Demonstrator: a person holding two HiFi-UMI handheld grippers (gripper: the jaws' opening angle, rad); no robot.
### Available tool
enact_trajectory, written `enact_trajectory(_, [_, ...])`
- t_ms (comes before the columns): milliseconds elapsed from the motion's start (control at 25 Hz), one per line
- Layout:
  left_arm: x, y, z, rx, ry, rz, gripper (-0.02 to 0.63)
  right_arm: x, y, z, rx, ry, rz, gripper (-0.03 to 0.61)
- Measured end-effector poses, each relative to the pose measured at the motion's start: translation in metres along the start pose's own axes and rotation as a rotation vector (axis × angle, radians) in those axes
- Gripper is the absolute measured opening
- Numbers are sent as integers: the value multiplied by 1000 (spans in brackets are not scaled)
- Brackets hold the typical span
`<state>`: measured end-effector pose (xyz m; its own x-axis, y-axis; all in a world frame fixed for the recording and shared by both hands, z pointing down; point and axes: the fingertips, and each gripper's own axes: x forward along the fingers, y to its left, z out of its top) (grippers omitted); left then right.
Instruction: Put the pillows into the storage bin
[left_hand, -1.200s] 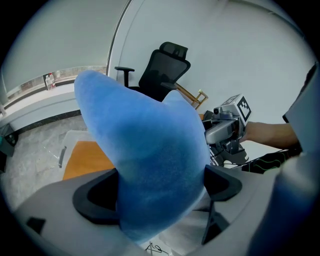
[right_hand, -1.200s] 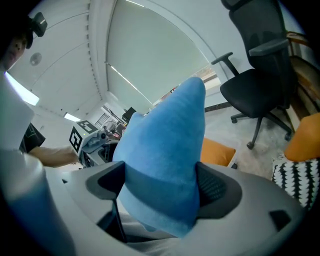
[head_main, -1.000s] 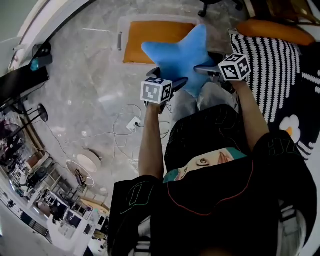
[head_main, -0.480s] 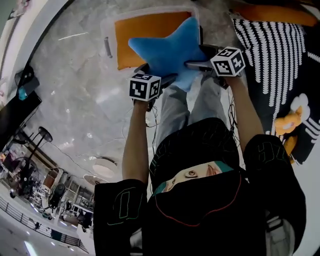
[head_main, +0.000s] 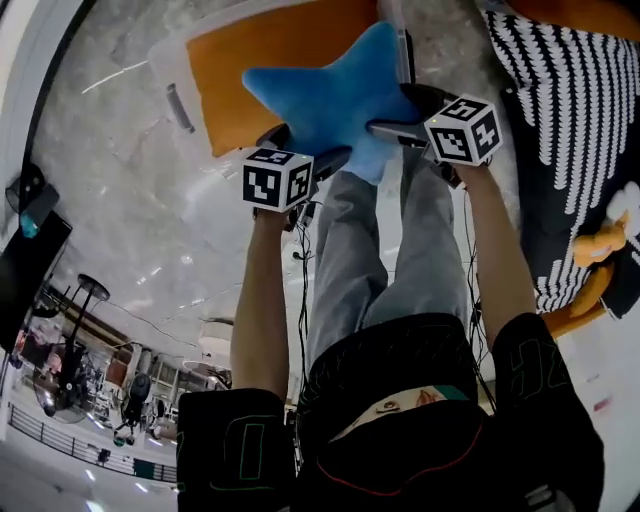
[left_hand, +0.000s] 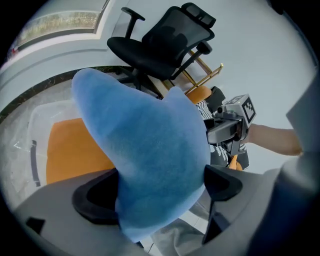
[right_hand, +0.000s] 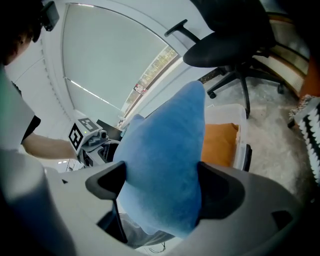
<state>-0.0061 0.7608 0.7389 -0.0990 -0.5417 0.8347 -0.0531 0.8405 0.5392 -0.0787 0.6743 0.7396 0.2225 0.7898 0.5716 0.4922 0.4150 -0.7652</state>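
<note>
fuzzy cloth star pillow (head_main: 335, 95); glossy marble floor (head_main: 130, 190).

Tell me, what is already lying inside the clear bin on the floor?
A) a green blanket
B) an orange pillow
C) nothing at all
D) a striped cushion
B: an orange pillow lies flat in the storage bin, while the blue star pillow is held and not yet inside.

I see a black office chair (right_hand: 230, 47) on marble floor (right_hand: 270, 125); striped black-and-white fabric (right_hand: 311, 131) lies near the chair.

Star pillow (head_main: 335, 95) now above storage bin (head_main: 172, 85)
</note>
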Motion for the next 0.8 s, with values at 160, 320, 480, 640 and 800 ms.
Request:
enact_trajectory(160, [40, 34, 7, 12, 8, 4, 532, 29, -41, -1, -7, -17, -39, 442])
enact_trajectory(320, [67, 62, 8, 18, 5, 21, 529, 54, -67, -2, -18, -28, -78, 442])
enact_trajectory(480, [85, 83, 12, -36, -60, 36, 511, 72, -93, 1, -1, -76, -136, 442])
enact_trajectory(640, [90, 93, 26, -107, -166, 49, 509, 71, -110, 15, -4, -146, -242, 442])
enact_trajectory(800, [79, 95, 33, -106, -218, 94, 511, 63, -107, 23, -4, -187, -315, 442])
